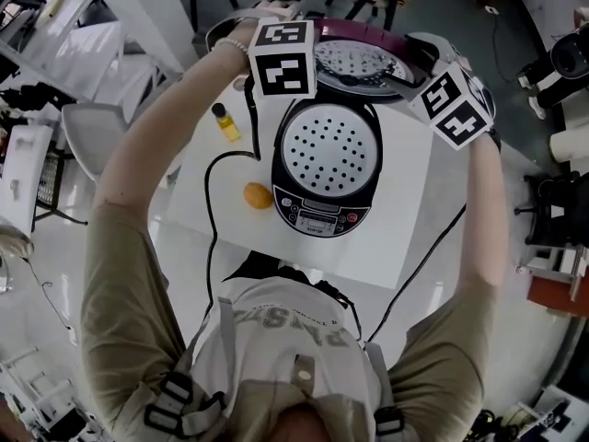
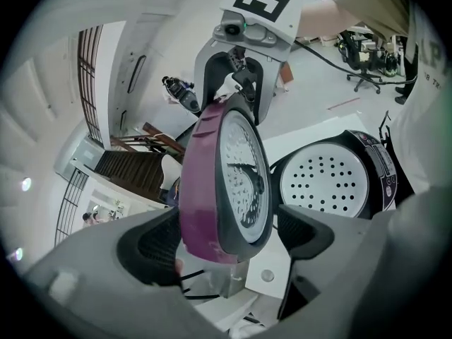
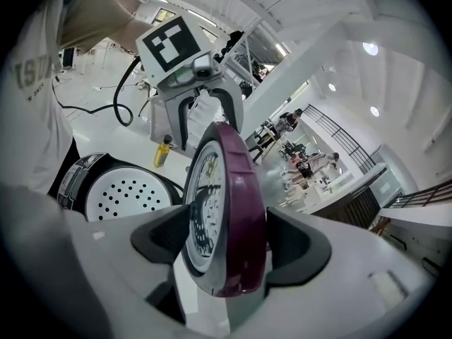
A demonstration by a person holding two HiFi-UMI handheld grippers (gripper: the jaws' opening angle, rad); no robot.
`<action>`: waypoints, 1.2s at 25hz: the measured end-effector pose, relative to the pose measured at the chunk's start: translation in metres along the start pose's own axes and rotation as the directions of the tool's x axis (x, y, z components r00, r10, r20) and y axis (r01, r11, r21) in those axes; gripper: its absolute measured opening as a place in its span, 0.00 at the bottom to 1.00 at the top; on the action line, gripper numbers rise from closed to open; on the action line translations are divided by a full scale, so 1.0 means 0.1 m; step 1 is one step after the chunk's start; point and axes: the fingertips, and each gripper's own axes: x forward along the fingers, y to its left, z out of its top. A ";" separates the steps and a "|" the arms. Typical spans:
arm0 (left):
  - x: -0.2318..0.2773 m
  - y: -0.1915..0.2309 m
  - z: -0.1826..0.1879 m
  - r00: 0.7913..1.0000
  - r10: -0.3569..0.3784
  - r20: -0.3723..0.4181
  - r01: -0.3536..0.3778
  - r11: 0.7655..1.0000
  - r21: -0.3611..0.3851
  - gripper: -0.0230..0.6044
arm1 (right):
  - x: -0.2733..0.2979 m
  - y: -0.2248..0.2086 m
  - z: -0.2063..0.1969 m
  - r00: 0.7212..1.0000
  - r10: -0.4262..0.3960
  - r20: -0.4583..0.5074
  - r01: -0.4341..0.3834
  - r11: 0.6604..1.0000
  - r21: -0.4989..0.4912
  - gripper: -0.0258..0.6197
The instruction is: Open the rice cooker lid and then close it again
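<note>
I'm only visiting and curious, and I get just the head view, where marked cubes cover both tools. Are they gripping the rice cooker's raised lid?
Observer: Left gripper view: the rim of the lid sits between the jaws of the left gripper, with a gap on the metal side.
Visitor: And the right one?
Observer: Right gripper view: on the right gripper, the pads press both faces of the rim.
Visitor: Anything else caught?
Observer: No, only the lid lies between either pair of jaws.
</note>
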 end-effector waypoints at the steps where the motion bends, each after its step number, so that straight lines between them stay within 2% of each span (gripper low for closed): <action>1: -0.01 -0.01 0.01 1.000 0.006 0.005 -0.006 1.000 -0.004 0.74 | -0.01 0.00 0.00 1.000 -0.005 -0.001 0.005 1.000 -0.001 0.55; 5: -0.07 -0.04 0.02 0.999 0.028 0.024 -0.028 1.000 -0.007 0.66 | -0.07 0.04 0.03 1.000 -0.008 0.014 0.007 1.000 0.009 0.51; 10: -0.21 -0.19 0.04 1.000 0.013 0.024 -0.013 1.000 0.009 0.63 | -0.21 0.15 0.08 0.999 -0.003 0.032 0.002 1.000 0.010 0.40; 13: -0.28 -0.32 0.05 1.000 0.001 0.020 -0.001 1.000 0.015 0.63 | -0.29 0.26 0.09 0.999 0.008 0.033 -0.008 1.000 -0.004 0.37; 24: -0.57 -0.98 0.06 0.993 -0.115 -0.032 0.117 0.992 0.049 0.62 | -0.55 0.88 0.11 0.992 0.098 0.075 -0.099 0.995 0.004 0.34; 30: -0.72 -1.30 0.05 0.983 -0.178 -0.045 0.180 0.983 0.040 0.63 | -0.64 1.17 0.11 0.988 0.135 0.070 -0.134 0.991 -0.013 0.34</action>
